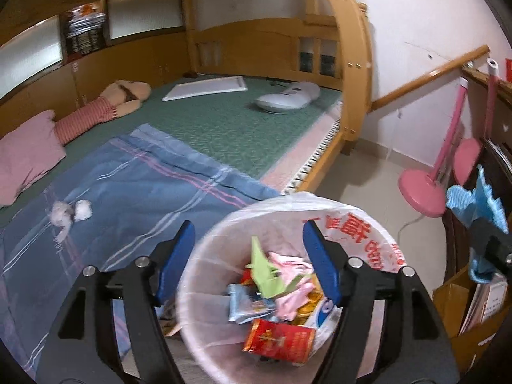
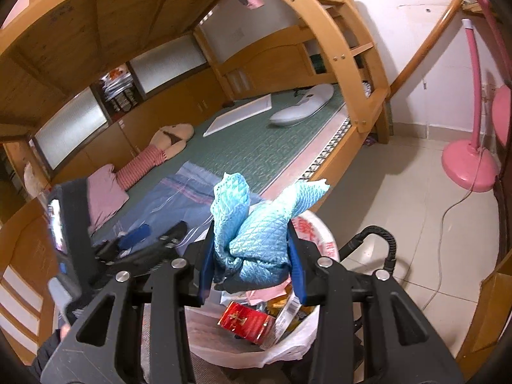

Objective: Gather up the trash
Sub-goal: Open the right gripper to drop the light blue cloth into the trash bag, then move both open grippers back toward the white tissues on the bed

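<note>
The jaws of our left gripper [image 1: 248,257] stand wide apart with nothing between the pads, poised over the bin [image 1: 204,288]. The jaws of our right gripper [image 2: 249,265] are clenched on a blue cloth [image 2: 252,224], which bunches up between the pads and flares out above them in two loose flaps.

The bin, lined with a white bag [image 1: 358,233] printed in red, sits on the floor just beside the bed [image 1: 224,128]. In it we see a green paper scrap [image 1: 265,275], pink wrappers [image 1: 292,291] and a red packet [image 1: 278,340] (its print is too blurred to read).

Two white tissue wads [image 1: 68,212] lie on the blue blanket [image 1: 134,179], well apart from the bin. A pink fan stand [image 1: 425,188] rests on the floor.
</note>
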Motion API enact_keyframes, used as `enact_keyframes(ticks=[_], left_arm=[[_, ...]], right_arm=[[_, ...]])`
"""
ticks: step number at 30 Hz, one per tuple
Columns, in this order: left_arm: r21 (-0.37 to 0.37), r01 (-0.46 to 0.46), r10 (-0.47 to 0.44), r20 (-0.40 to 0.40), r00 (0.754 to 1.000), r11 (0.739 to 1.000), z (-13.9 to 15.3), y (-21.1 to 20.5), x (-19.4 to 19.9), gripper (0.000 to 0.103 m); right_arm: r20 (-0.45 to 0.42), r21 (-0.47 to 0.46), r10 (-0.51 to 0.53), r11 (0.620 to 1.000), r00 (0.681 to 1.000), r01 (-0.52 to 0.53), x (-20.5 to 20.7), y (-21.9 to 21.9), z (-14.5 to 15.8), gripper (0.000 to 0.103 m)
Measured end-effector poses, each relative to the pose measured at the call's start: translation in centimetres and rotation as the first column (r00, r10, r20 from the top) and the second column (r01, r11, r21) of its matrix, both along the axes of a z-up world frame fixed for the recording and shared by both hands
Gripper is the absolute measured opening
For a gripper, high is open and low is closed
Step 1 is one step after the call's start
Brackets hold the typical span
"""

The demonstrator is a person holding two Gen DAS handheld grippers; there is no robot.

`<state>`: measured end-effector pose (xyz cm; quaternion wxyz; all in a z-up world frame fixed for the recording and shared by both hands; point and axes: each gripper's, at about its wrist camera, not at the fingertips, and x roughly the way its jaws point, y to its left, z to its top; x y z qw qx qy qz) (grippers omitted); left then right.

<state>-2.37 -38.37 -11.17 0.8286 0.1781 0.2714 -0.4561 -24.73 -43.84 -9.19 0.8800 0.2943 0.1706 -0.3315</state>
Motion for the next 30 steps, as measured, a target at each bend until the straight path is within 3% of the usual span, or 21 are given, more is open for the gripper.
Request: enact_keyframes(ticks=[7,16,17,19,21,30], left_arm=[[-0.048,-0.16,0.161,0.023,0.987,0.986,2.0,5.8,4.1,0.072],[-0.082,-0.308,0.31,0.013,0.951,0.948,3.3,11.4,8.6,0.075],[-0.085,-0.318,0.32,0.011,0.947,0.944,3.3,11.9,9.0,0.075],[-0.087,-0.335,0.337,0.006,0.942,0.938,3.3,12.5,9.6,0.075],[-0.09,-0.35,0.351,0.001,0.936,0.932,3.3,13.1,10.2,0.075],[-0.098,-0.409,0.409,-0.022,0.912,0.907,3.0,15.1,12.1,0.075]], right_arm=[[-0.039,0.027,0.088,0.996,0.995,-0.087,4.2,-0.4,-1.3,0.04],[-0.184,0.073,0.167,0.985,0.969,-0.156,10.6,-1.0,-4.4,0.047],[-0.199,0.077,0.175,0.984,0.964,-0.162,11.2,-1.0,-4.7,0.049],[-0.221,0.091,0.175,0.983,0.959,-0.158,12.0,-1.1,-5.2,0.074],[-0.211,0.1,0.17,0.983,0.963,-0.151,12.2,-1.2,-5.3,0.084],[-0.202,0.065,0.168,0.985,0.965,-0.158,12.2,-0.6,-4.1,0.086]])
